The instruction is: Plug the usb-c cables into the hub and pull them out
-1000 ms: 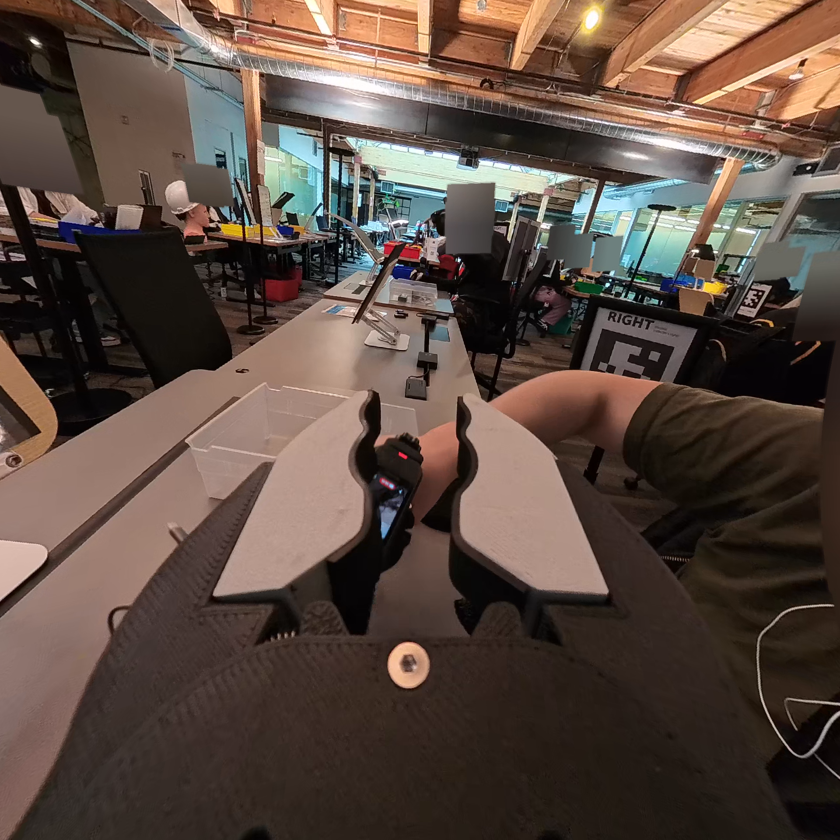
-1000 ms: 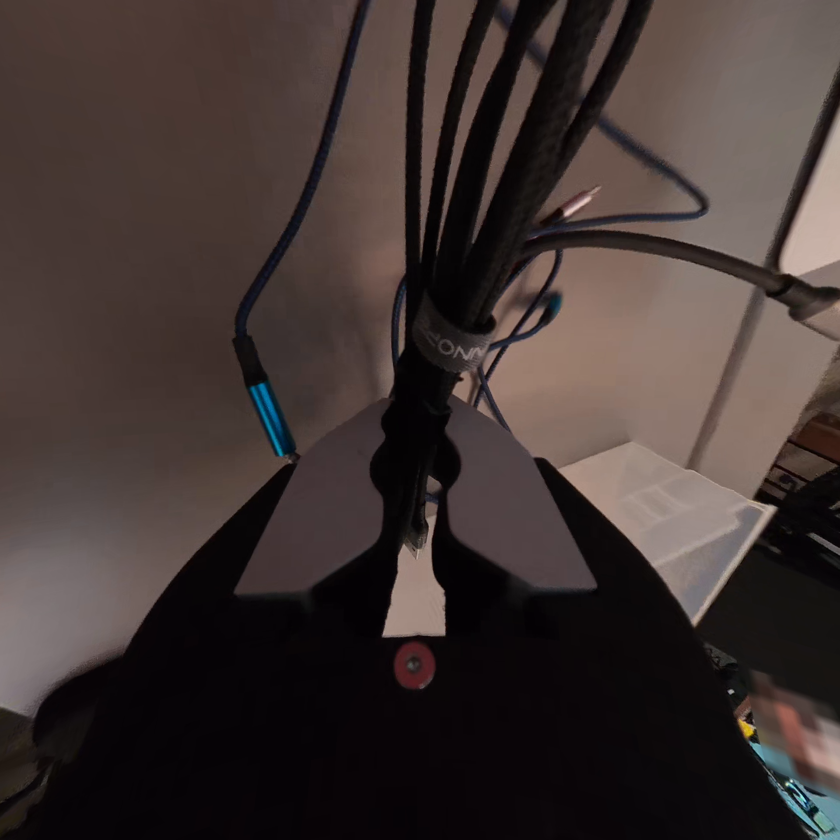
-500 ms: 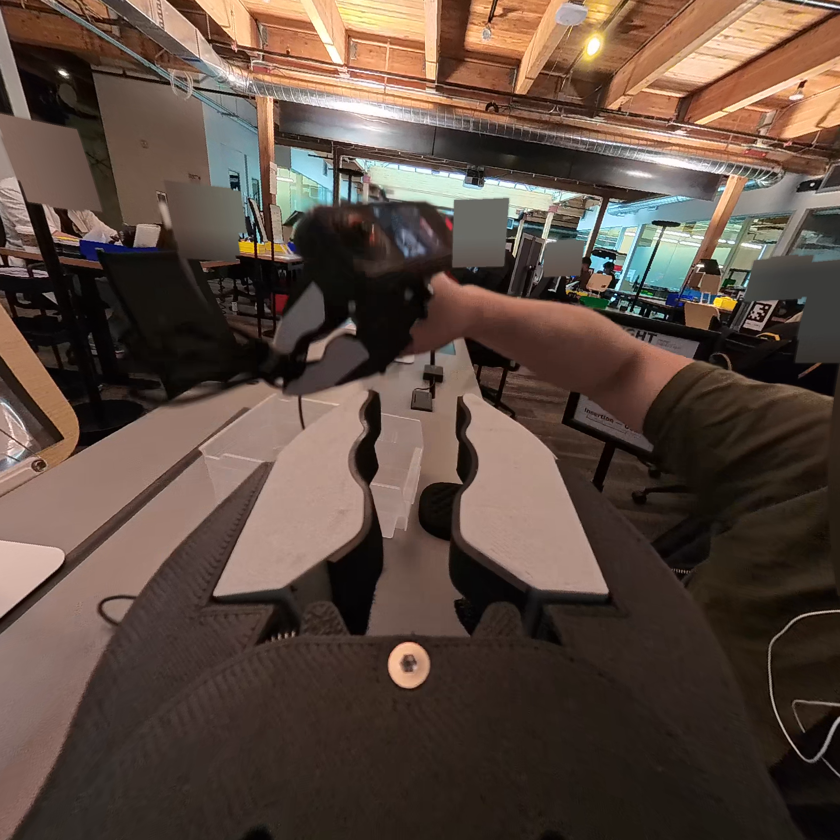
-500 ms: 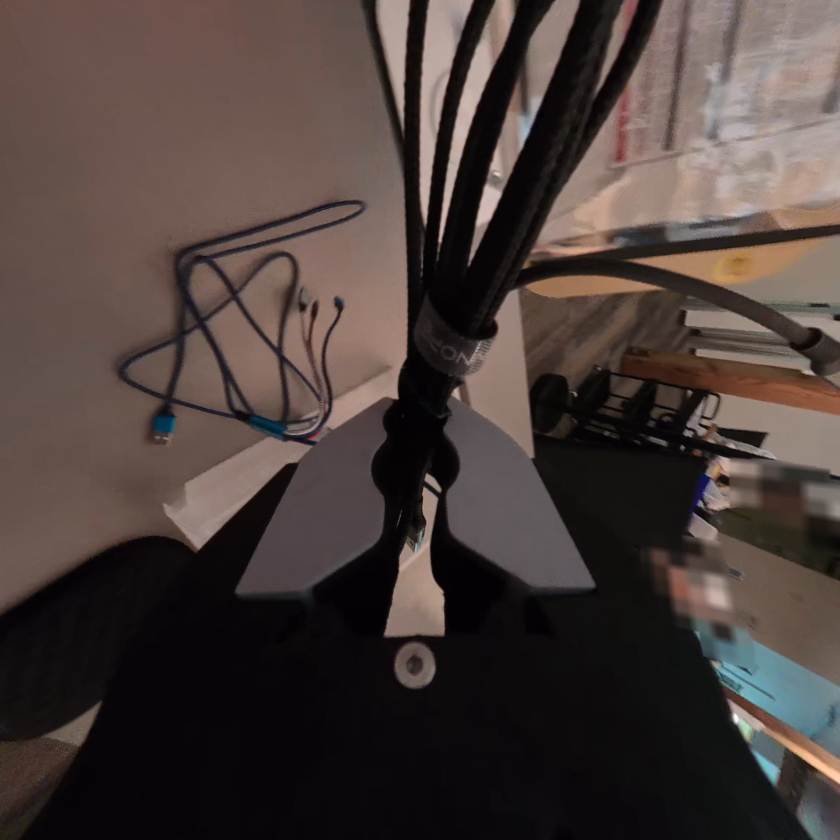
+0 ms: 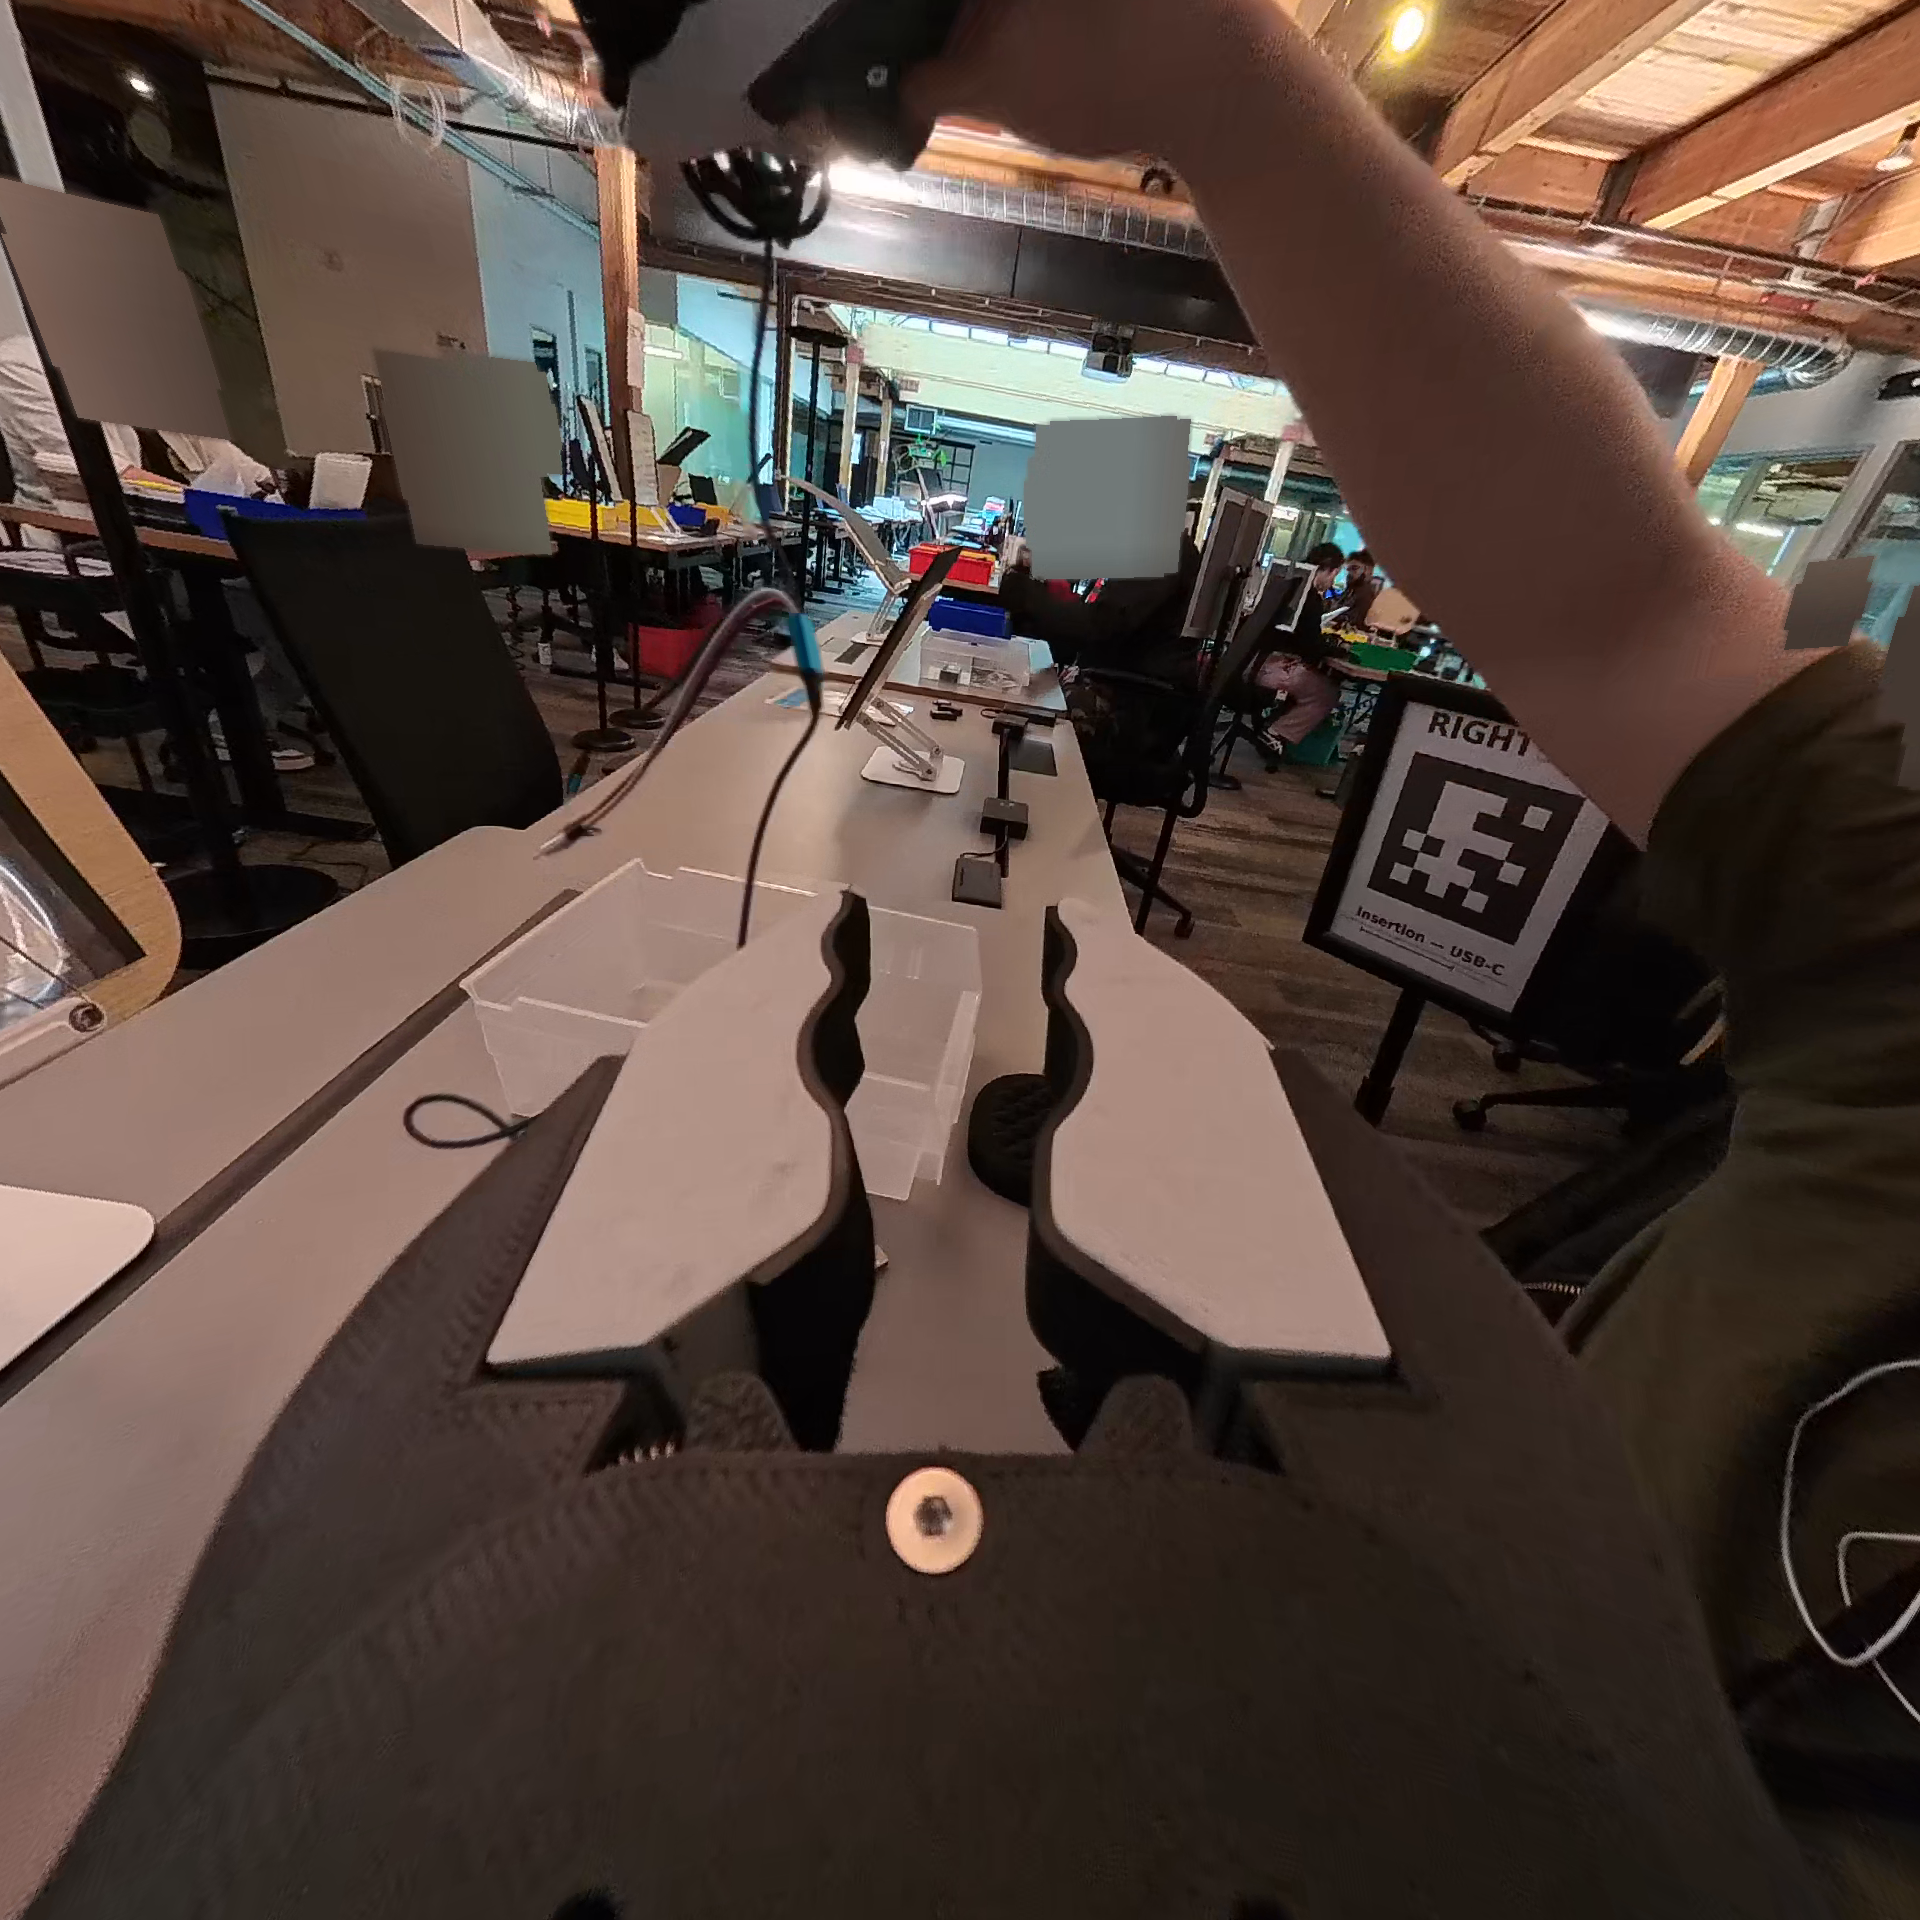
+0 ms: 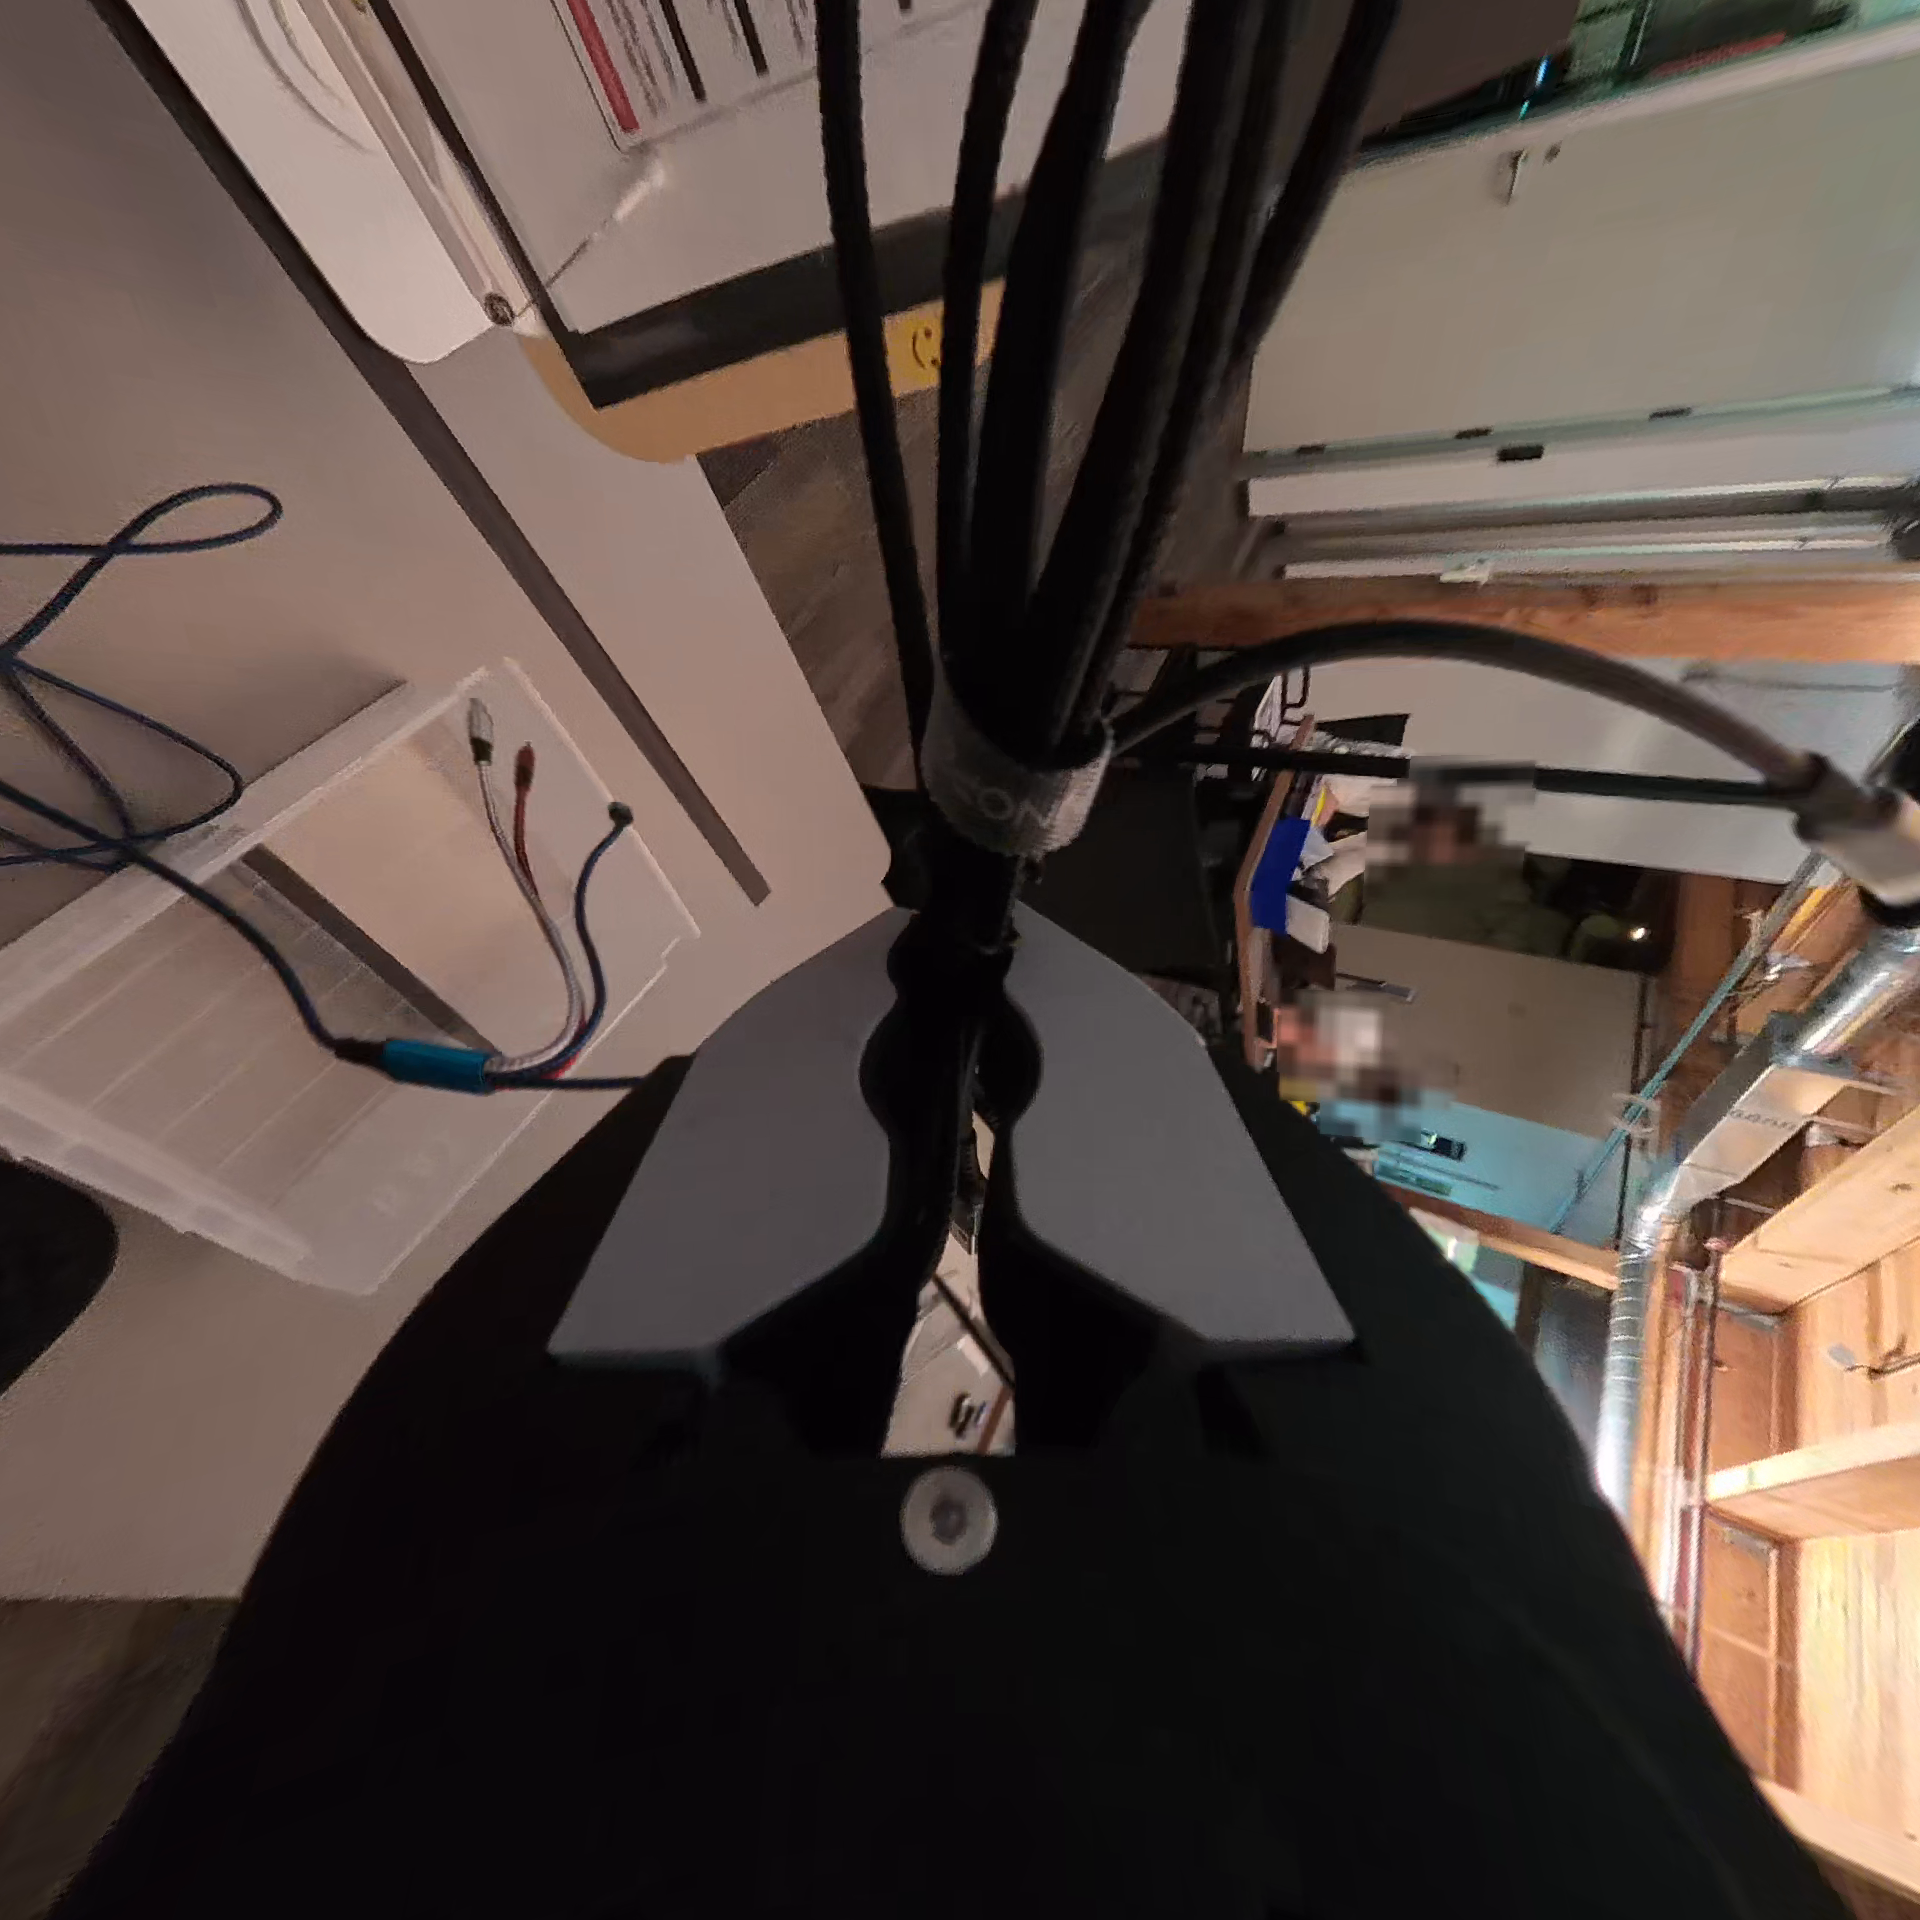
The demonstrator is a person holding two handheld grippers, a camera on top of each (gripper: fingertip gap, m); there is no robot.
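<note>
Resting low: left hand-held gripper (image 5: 951, 940) sits just above the grey counter (image 5: 260, 1091), its two pale fingers (image 5: 727, 1122) spread apart with nothing between them
Just beyond the left fingertips: a clear plastic bin (image 5: 582, 987) stands on the counter; a black round textured object (image 5: 1008, 1127) lies just beside its right wall
Left of the bin: a small dark loop of cable (image 5: 457, 1122) lies on the counter
Above the bin: a thin multi-head cable (image 5: 774, 748) with a blue splitter hangs down into the bin; its loose plugs dangle off to the left, clear of the counter
High overhead: right hand-held gripper (image 5: 748, 62), held by a bare forearm (image 5: 1403, 395), is raised near the top of the left wrist view
Right gripper grasp: right hand-held gripper (image 6: 961, 925) is closed tight on a bundle of black braided cables (image 6: 1039, 416) bound by a grey strap (image 6: 1013, 800); one grey cable (image 6: 1455, 665) arcs out of the bundle to a metal plug at the right edge
Below the right gripper: the bin (image 6: 208, 1091) holds the blue splitter and three short coloured plug ends
Farther along the counter: a small black hub (image 5: 979, 881) with its lead, a second black box behind it, then a tablet stand (image 5: 904, 727)
Right of the counter: a framed marker sign (image 5: 1465, 852) on a stand
</note>
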